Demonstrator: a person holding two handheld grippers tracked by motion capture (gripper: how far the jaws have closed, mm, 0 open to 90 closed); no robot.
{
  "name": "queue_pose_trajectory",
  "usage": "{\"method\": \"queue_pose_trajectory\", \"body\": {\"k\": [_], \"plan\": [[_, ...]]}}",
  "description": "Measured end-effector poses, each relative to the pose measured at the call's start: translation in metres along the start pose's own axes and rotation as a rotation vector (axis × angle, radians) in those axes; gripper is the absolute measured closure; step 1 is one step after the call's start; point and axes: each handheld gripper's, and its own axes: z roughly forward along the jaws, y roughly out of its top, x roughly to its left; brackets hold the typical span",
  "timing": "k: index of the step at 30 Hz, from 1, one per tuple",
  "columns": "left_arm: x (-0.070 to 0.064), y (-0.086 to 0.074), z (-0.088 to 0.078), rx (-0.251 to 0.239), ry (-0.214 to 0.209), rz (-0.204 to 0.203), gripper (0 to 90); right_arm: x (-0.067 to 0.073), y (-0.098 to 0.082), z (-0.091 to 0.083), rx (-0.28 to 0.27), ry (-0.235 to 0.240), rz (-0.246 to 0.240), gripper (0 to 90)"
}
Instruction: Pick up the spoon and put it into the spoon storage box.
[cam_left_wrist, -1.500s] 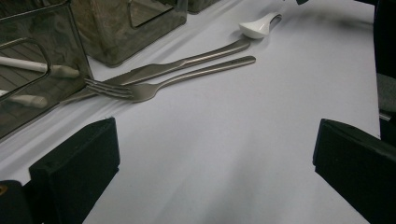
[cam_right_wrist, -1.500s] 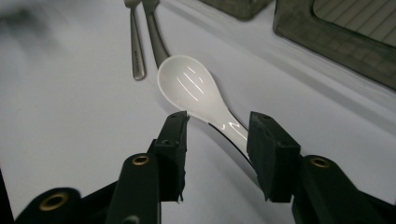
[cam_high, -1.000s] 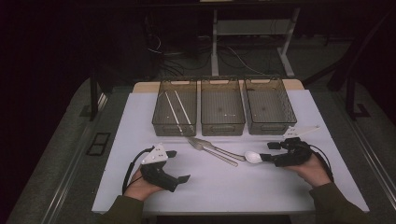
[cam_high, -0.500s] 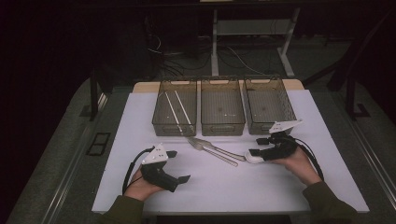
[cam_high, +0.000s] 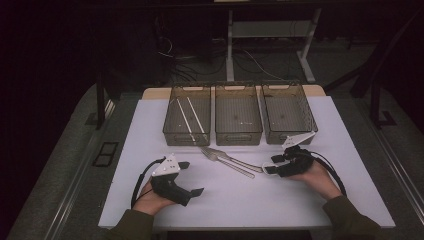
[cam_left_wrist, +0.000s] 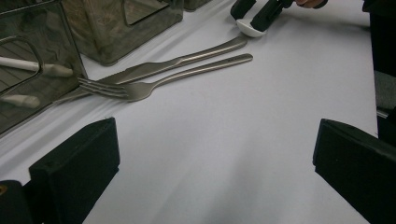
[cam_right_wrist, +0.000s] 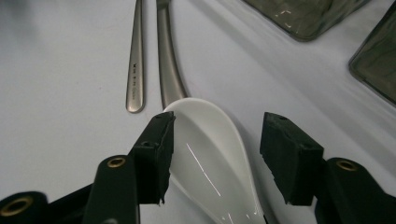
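The spoon is white and glossy, probably ceramic or hard plastic: stiff, light to moderate in weight, slippery on its glazed faces, and liable to chip if dropped or struck against the metal cutlery. Its bowl is wide and curved, so pads set across the bowl rim may slide off. Judged best hold: across the narrower neck or handle, pads square to the sides, with moderate force.

The spoon lies on the white bench, just right of the fork and knife, its tip close to the knife's handle end. The three trays stand behind, near but apart from it.

The right claw straddles the spoon. Its jaws have just been closing and stand apart, with the bowl between them. The left pad sits at or against the bowl's edge; the right pad shows a clear gap. No grip is made yet. In the high view the right claw rests low over the spoon.

The left claw stands wide apart over bare bench, holding nothing, well apart from the spoon.
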Motion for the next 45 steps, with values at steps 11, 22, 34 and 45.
{"method": "queue_pose_trajectory", "body": {"k": [11, 22, 34, 45], "plan": [[0.0, 0.0, 0.0, -0.001, 0.0, 0.0, 0.0, 0.007, -0.002, 0.001, 0.057, 0.013, -0.105, 54.3], [0.0, 0.0, 0.0, 0.001, -0.001, 0.009, 0.0, 0.017, -0.004, -0.001, 0.095, -0.005, -0.222, 58.1], [-0.001, 0.0, 0.001, -0.003, -0.003, 0.008, 0.0, 0.018, -0.007, -0.007, 0.104, 0.004, -0.263, 72.4], [-0.004, 0.0, 0.003, -0.027, -0.01, -0.005, 0.0, 0.017, -0.006, -0.01, 0.101, 0.007, -0.289, 79.1]]}}
